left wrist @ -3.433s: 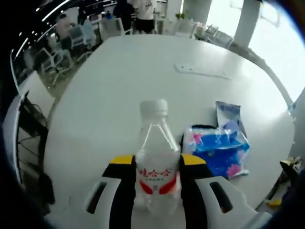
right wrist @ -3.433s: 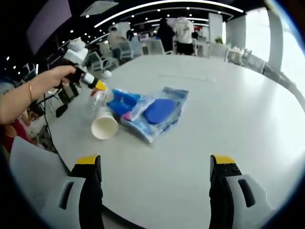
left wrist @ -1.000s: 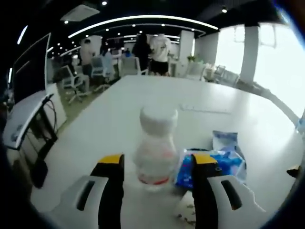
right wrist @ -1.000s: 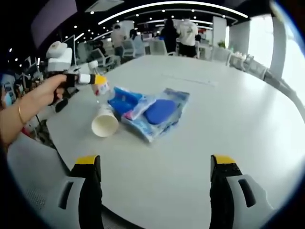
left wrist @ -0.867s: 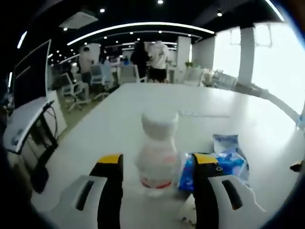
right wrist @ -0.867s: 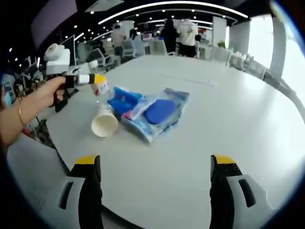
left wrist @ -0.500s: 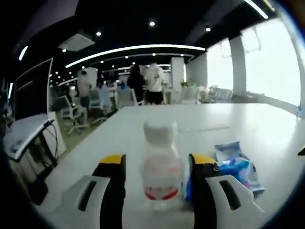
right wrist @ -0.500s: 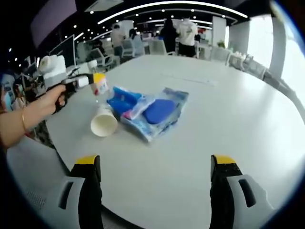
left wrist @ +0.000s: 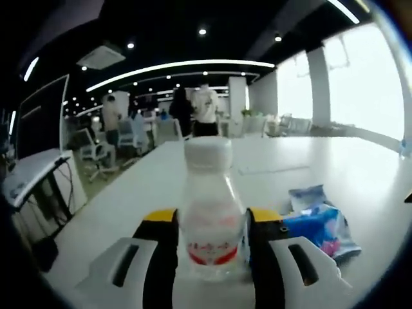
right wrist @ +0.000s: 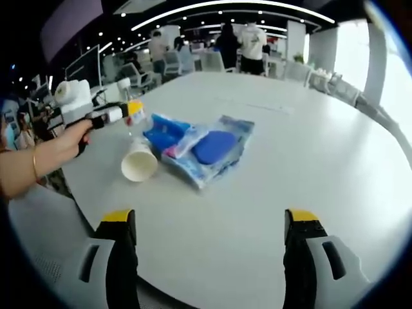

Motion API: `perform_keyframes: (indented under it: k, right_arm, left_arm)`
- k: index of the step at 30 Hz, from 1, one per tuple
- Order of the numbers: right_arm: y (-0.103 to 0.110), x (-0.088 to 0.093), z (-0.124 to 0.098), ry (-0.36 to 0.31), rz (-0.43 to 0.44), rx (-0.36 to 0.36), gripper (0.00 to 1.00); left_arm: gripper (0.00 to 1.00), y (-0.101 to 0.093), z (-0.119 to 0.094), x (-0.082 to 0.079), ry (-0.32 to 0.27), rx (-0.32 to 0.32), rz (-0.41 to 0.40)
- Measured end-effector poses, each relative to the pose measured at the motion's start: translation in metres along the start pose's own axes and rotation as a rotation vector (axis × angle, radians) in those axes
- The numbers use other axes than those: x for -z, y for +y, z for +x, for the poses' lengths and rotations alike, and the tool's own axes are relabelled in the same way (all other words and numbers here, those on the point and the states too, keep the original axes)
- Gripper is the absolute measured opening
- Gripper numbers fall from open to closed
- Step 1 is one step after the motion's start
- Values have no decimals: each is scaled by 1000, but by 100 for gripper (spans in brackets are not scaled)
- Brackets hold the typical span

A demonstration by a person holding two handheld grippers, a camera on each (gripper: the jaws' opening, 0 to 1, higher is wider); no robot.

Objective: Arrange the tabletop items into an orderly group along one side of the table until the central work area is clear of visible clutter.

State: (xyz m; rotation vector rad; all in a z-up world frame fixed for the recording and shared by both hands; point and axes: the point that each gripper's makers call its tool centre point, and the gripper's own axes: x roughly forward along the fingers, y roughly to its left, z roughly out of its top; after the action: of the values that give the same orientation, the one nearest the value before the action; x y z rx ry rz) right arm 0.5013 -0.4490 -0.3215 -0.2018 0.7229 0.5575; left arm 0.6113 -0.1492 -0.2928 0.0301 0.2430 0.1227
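White and broad, the round table sits in an open office with curved ceiling light strips, swivel chairs and several people standing at about 12 o'clock in both views; bright windows run down the 3 o'clock side.

From the left gripper view, the left gripper has its yellow-tipped jaws drawn in narrow against the sides of a clear plastic bottle, which stands upright between them at 6 o'clock; the bottle has a white cap, a red and white label band and a blurred body, and whether the jaws press it or merely flank it I cannot tell for certain, though they look to be touching it. At 4 o'clock of the bottle lies a blue and white wipes packet.

From the right gripper view, the right gripper holds nothing, its jaws spread wide over bare tabletop at 6 o'clock. At 10 o'clock a person's hand holds the left gripper at the table's edge, the bottle just visible at its tip; a white paper cup lies on its side just beside it, mouth toward the camera; touching the cup at its 3 o'clock sits the wipes packet on a pile of blue packets.
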Motion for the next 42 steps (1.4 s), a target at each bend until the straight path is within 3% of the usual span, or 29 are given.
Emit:
perform_keyframes:
  k: [18, 25, 36, 39, 41, 42]
  right_arm:
    - [2, 3, 3, 17, -7, -9, 94]
    - [0, 3, 2, 17, -4, -3, 94]
    - [-2, 7, 4, 33, 0, -1, 94]
    - [-4, 8, 5, 37, 8, 3, 94]
    - [-5, 10, 5, 42, 11, 4, 94]
    - [-4, 11, 6, 46, 13, 2, 94]
  left_arm:
    - [37, -1, 3, -2, 30, 11, 8]
    - [36, 5, 7, -4, 37, 14, -27]
    - [36, 16, 16, -38, -20, 5, -61]
    - [36, 19, 25, -45, -20, 8, -55]
    - [36, 18, 31, -40, 29, 10, -73]
    - [36, 19, 36, -44, 13, 12, -77]
